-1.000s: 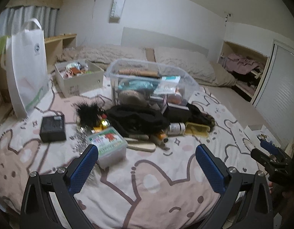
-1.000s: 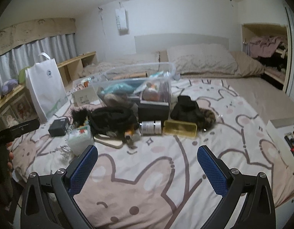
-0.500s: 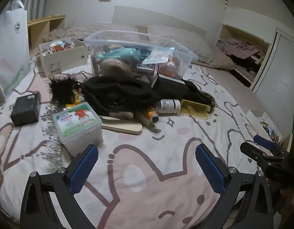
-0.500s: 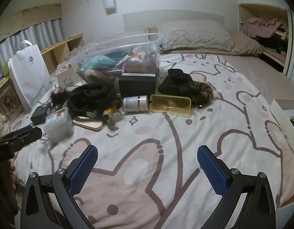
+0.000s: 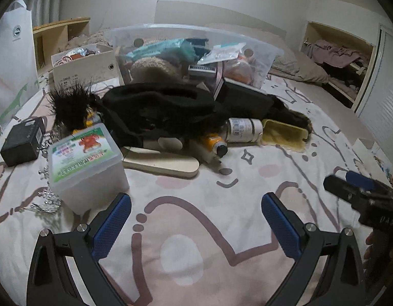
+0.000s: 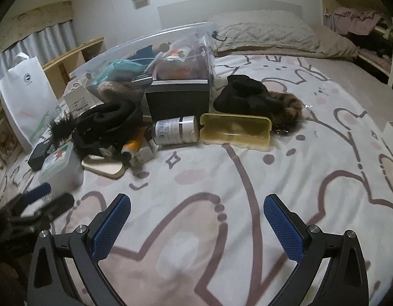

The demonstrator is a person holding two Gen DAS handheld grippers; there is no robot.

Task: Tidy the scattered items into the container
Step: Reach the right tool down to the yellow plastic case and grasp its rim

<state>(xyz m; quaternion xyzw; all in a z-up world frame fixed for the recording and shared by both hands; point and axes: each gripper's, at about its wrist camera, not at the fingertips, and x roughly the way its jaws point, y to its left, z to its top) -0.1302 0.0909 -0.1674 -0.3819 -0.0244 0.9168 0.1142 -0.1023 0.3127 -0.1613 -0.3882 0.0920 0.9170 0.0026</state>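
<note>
A clear plastic bin [image 5: 257, 58] [image 6: 196, 33], partly filled, stands on the bed behind a heap of loose items. In front of it lie a black garment [image 5: 158, 107], a white lidded box [image 5: 87, 163], a wooden paddle [image 5: 160, 163], an orange tube [image 5: 214, 144], a white bottle [image 6: 174, 130], a yellow case [image 6: 234, 131], a black box [image 6: 178, 99] and a black and brown furry piece [image 6: 250, 99]. My left gripper [image 5: 196, 216] is open over bare bedsheet near the white box. My right gripper [image 6: 196, 216] is open, short of the bottle and case.
A white paper bag [image 5: 10, 58] stands at the left edge beside a cardboard box [image 5: 81, 68] of small things. A black adapter [image 5: 23, 141] and silver tinsel [image 5: 47, 201] lie left. Pillows [image 6: 267, 35] lie at the headboard. An open closet [image 5: 336, 58] is at the right.
Both grippers have moved forward and lower toward the heap, so the items loom larger. Both stay open; nothing has been picked up.
</note>
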